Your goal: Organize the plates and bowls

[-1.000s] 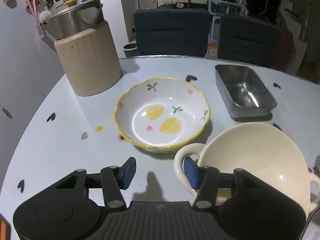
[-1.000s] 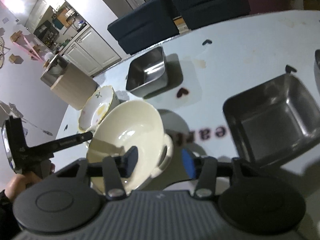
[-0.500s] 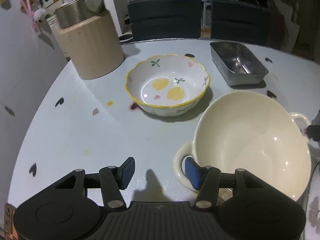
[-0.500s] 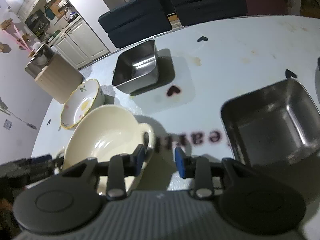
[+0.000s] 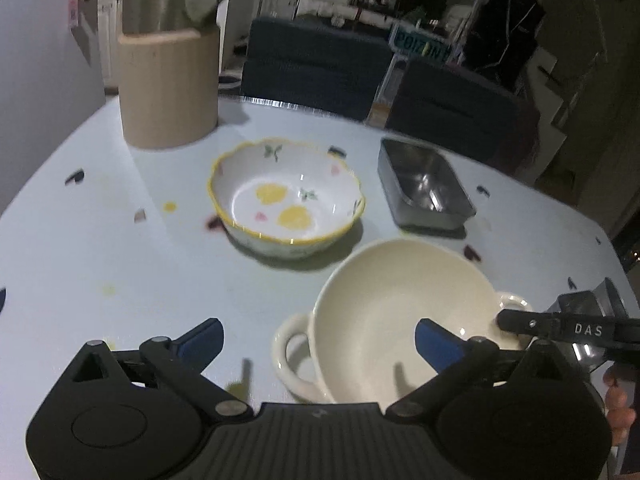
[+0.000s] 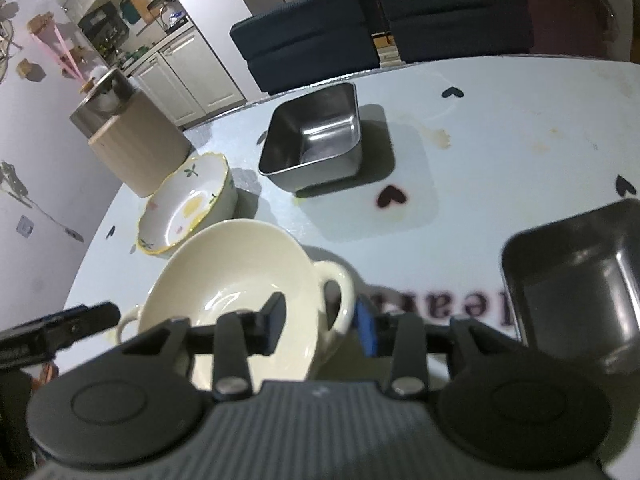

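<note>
The two-handled bowl (image 5: 384, 304) is plain cream; the scalloped bowl (image 5: 286, 200) is white with yellow rim and flowers; the desk (image 5: 120, 248) pale blue with dark hearts.

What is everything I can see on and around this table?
Two-handled bowl: one, cream, nearest, right handle between right gripper's fingers.
Flowered bowl: one, white, yellow rim, behind it.
Metal trays: two, steel, one mid-table, one at the right edge.
Canister: one, beige, metal top, far left.
Table: one, pale blue, heart marks.
Chairs: two, dark blue, beyond.
Left gripper: black, wide open, just opened.
Right gripper: black, closing on handle.
</note>
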A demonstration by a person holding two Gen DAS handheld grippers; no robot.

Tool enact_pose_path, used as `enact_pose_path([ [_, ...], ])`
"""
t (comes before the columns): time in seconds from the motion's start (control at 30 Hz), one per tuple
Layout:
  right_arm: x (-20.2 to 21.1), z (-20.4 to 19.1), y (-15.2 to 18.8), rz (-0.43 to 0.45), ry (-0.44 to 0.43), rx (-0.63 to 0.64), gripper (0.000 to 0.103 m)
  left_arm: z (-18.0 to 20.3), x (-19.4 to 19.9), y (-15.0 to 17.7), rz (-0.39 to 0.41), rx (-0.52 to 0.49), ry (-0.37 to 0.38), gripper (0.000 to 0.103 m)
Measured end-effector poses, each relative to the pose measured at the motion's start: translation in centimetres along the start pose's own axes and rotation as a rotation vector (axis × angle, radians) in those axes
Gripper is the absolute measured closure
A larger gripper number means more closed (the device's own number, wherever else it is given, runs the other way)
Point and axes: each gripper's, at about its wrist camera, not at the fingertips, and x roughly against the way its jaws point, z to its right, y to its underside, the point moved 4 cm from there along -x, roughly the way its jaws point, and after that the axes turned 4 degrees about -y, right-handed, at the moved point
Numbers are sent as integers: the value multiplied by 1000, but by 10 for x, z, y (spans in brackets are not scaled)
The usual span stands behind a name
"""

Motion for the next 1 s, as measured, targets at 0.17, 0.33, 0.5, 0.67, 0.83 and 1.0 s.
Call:
enact_pose_path([
  [0.17, -3, 1, -1, -28, 40, -4, 79, -10, -10, 1, -51, 67, 33, 5],
  [0.33, -1, -3, 4, -48, 51, 12, 78, -15, -17, 0, -84, 91, 55, 30],
  [0.5, -5, -3, 4, -61, 34, 50, 73, -19, -21, 0, -96, 96, 38, 45],
  [0.67, -13, 1, 5, -87, 36, 49, 72, -24, -25, 0, -104, 97, 28, 61],
  [0.83, -14, 1, 4, -87, 35, 53, 72, -26, -29, 2, -121, 100, 43, 71],
  [1.0, -15, 2, 2, -91, 19, 47, 73, -24, -28, 1, -125, 82, 47, 74],
])
